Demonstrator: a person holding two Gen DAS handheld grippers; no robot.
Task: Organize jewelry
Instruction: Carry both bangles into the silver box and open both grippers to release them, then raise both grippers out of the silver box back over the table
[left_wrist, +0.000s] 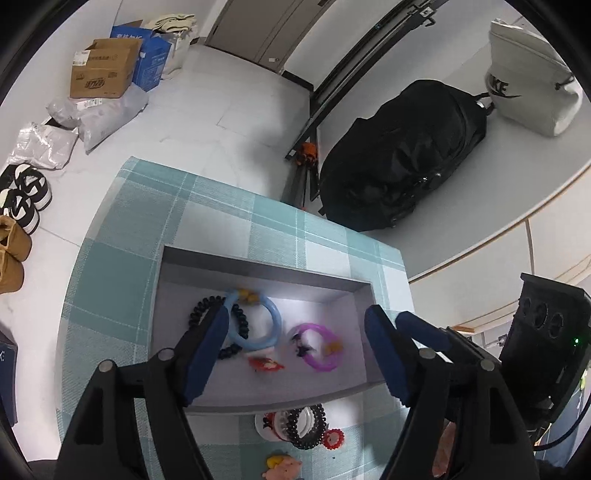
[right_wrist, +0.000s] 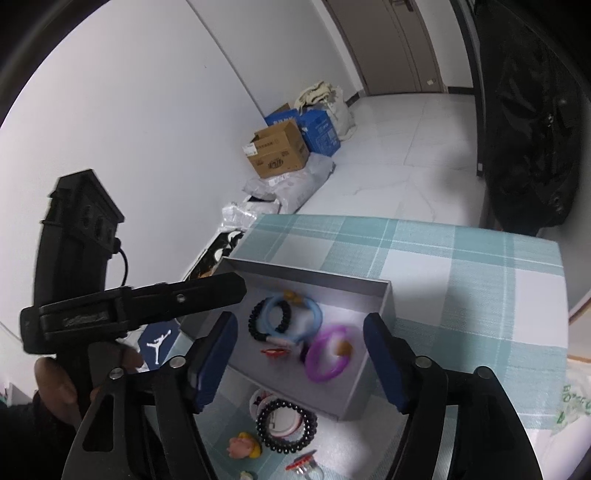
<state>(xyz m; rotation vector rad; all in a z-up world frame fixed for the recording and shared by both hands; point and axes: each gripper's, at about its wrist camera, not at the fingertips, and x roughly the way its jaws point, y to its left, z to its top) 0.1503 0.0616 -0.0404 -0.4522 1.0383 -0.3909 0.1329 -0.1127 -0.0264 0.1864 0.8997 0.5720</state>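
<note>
Both tools angle down over the grey box (left_wrist: 266, 269), jaws apart, nothing between them: left tool (left_wrist: 295, 343), right tool (right_wrist: 300, 350). Near side, on the checked tabletop (right_wrist: 461, 258): black coil hair tie (right_wrist: 286, 424), small charms. In the box: blue bangle (left_wrist: 255, 321), purple bangle (left_wrist: 317, 347). Only the right view shows the hand (right_wrist: 55, 387) gripping the left tool; only the left view shows the black backpack (left_wrist: 402, 155) whole.

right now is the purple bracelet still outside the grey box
No, the purple bracelet lies inside the grey box, beside the blue bracelet.
</note>
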